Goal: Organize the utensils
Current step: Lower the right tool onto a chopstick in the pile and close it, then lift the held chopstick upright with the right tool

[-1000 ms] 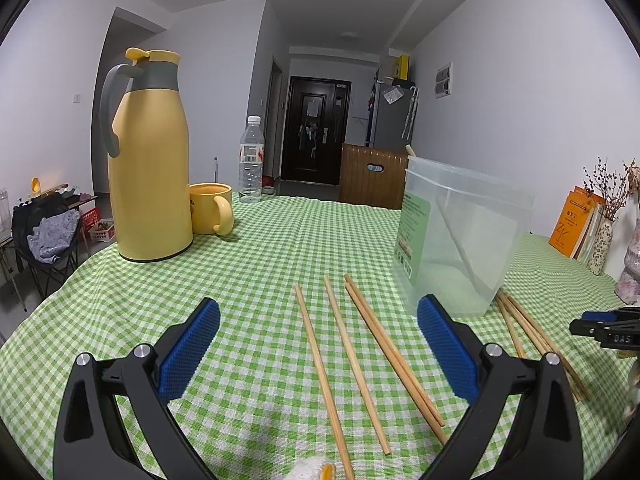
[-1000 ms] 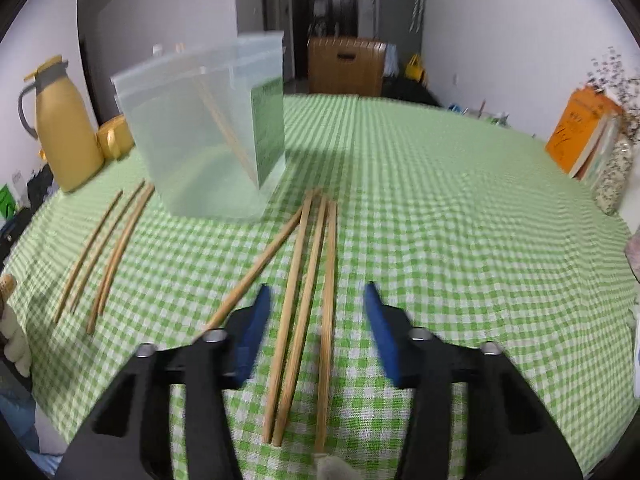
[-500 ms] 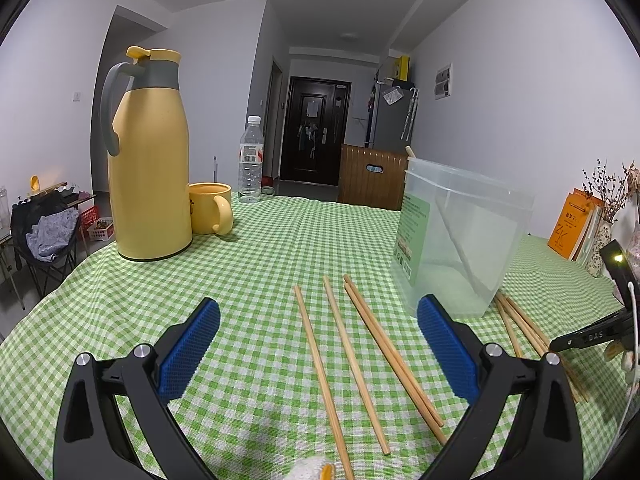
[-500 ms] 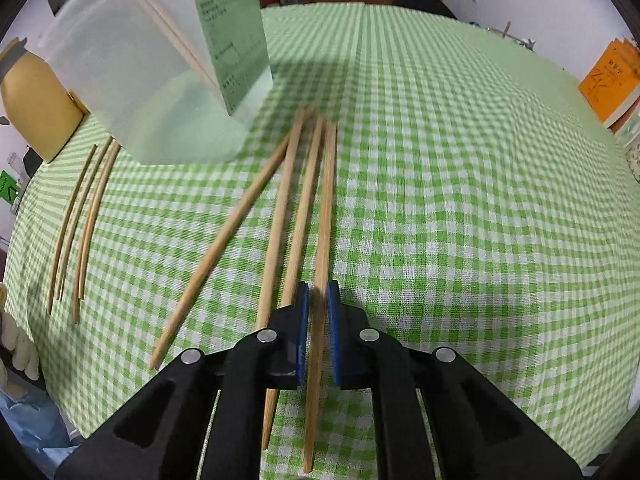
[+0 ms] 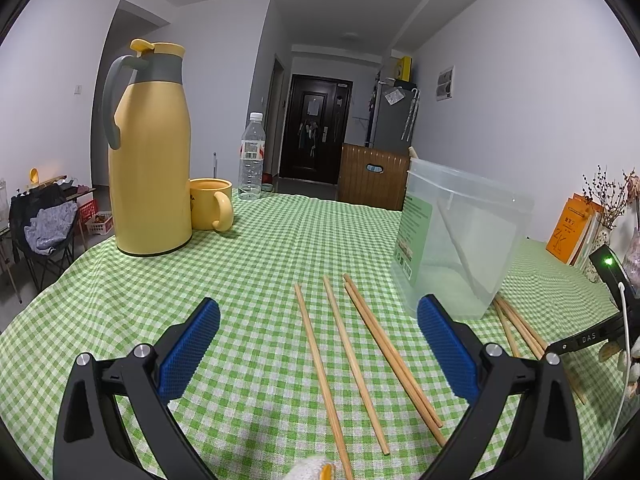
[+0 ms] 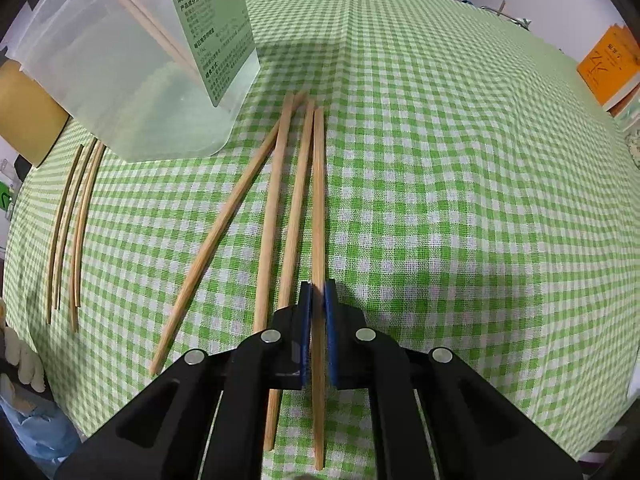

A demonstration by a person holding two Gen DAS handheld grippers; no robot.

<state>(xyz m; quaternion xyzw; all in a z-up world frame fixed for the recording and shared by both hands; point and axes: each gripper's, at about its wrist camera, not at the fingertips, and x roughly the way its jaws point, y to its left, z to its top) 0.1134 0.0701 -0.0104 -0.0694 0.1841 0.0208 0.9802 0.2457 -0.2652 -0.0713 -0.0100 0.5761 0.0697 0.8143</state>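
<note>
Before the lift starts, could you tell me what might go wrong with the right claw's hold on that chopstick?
The right claw is shut on the rightmost chopstick near its close end, so the long free part may sag or swing when lifted. The neighbouring chopstick lies tight against it and could be dragged along. The clear container stands beside the far tips; a swinging tip could knock it.

Counted around the one clear plastic tub with a green label [image 6: 132, 68]: four loose wooden chopsticks [image 6: 318, 208] lie just in front of it in the right wrist view, four more thin wooden chopsticks [image 5: 352, 356] lie on its other side — toward the single tall yellow thermos jug [image 5: 150, 152] — and at least two lean inside it. Beyond the tub stand one yellow mug [image 5: 210, 204] and one clear water bottle [image 5: 252, 156].
</note>
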